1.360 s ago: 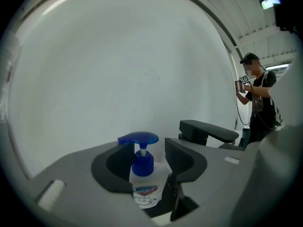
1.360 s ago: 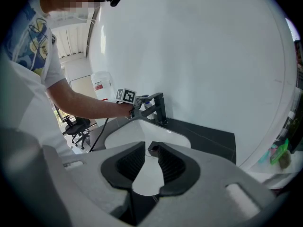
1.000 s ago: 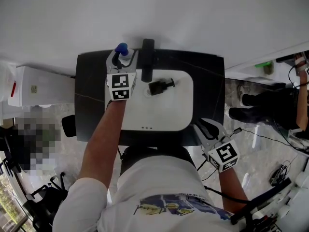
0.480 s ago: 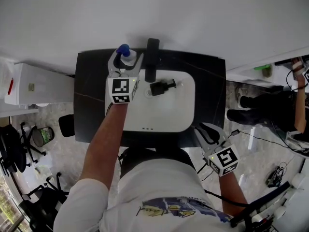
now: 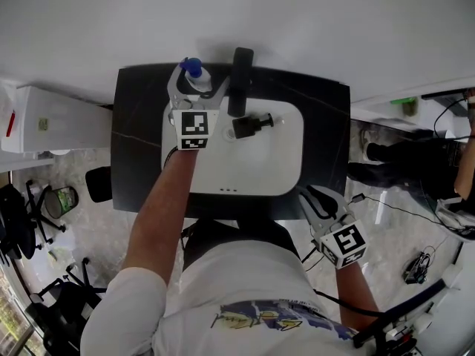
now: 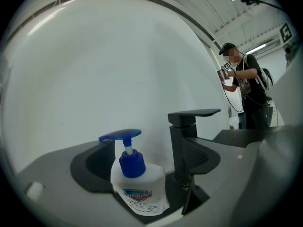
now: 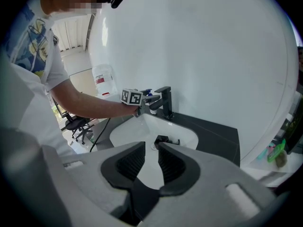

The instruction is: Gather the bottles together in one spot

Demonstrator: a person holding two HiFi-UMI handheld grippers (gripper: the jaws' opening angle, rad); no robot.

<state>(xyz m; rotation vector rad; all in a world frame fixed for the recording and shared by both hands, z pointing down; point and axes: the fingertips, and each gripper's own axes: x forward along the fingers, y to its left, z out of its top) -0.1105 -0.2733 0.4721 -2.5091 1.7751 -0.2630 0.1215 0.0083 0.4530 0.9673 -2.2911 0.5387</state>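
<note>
A white soap bottle with a blue pump [image 5: 194, 70] [image 6: 137, 186] stands upright on the black counter [image 5: 137, 136], just left of the black faucet [image 5: 241, 69] [image 6: 185, 141]. My left gripper [image 5: 199, 81] [image 6: 151, 195] straddles it; its jaws have just been opening and stand wide, pads off the bottle. A black pump bottle [image 5: 249, 125] [image 7: 162, 139] lies on its side in the white sink [image 5: 245, 173]. My right gripper [image 5: 318, 201] [image 7: 151, 148] hangs at the counter's front right corner, slightly open, nothing between its jaws.
A white cabinet [image 5: 52, 121] stands left of the counter. Office chairs [image 5: 30, 213] and cables [image 5: 415, 265] crowd the floor. A person [image 6: 244, 86] stands far to the right. A green item [image 5: 404, 104] rests on a shelf at the right.
My left gripper's jaws have spread apart around the blue-pump bottle, which stays standing by the faucet. The right gripper has hardly moved.
</note>
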